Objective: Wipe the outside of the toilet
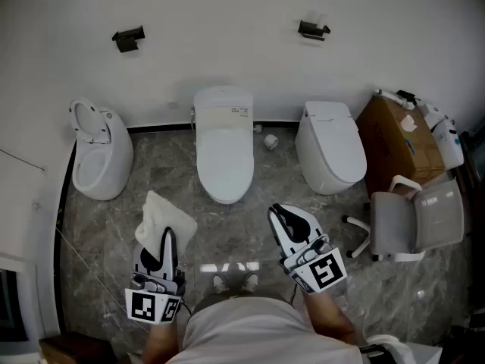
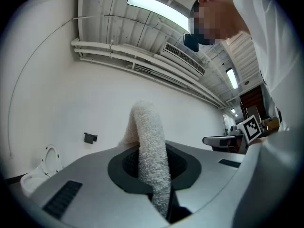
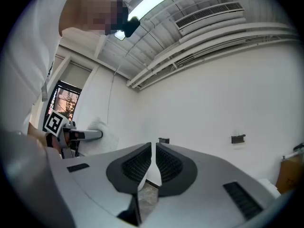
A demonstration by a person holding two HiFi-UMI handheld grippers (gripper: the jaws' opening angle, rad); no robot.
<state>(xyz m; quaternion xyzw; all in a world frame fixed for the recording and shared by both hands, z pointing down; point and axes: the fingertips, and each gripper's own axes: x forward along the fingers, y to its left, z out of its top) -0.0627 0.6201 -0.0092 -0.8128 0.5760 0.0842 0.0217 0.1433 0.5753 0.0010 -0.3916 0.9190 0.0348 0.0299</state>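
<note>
- White fluffy cloth [image 2: 151, 160] is pinched between the jaws of the left gripper [image 2: 153, 184]; the jaws are closed on it, and it loops up and flops over in front of them.
- From above, that cloth [image 1: 165, 220] hangs off the tip of the left gripper [image 1: 168, 235], low over the grey marble floor [image 1: 163, 169] and well short of any toilet.
- The right gripper [image 3: 153, 163] has its jaws drawn together to a thin slit, with nothing between them. It is held beside the left one, pointing forward [image 1: 285, 213].
- Three white toilets stand along the back wall. The middle toilet [image 1: 224, 154], lid down, is straight ahead of the person and between the two grippers' lines.
- The left toilet [image 1: 98, 158] has its lid raised; the right toilet [image 1: 330, 152] is closed.
- A small paper roll [image 1: 270, 141] lies on the floor between the middle and right toilets.
- Two dark holders [image 1: 129, 38] [image 1: 313, 29] are fixed high on the wall.
- A cardboard box [image 1: 398, 146] and a grey office chair [image 1: 417, 218] stand at the right.
</note>
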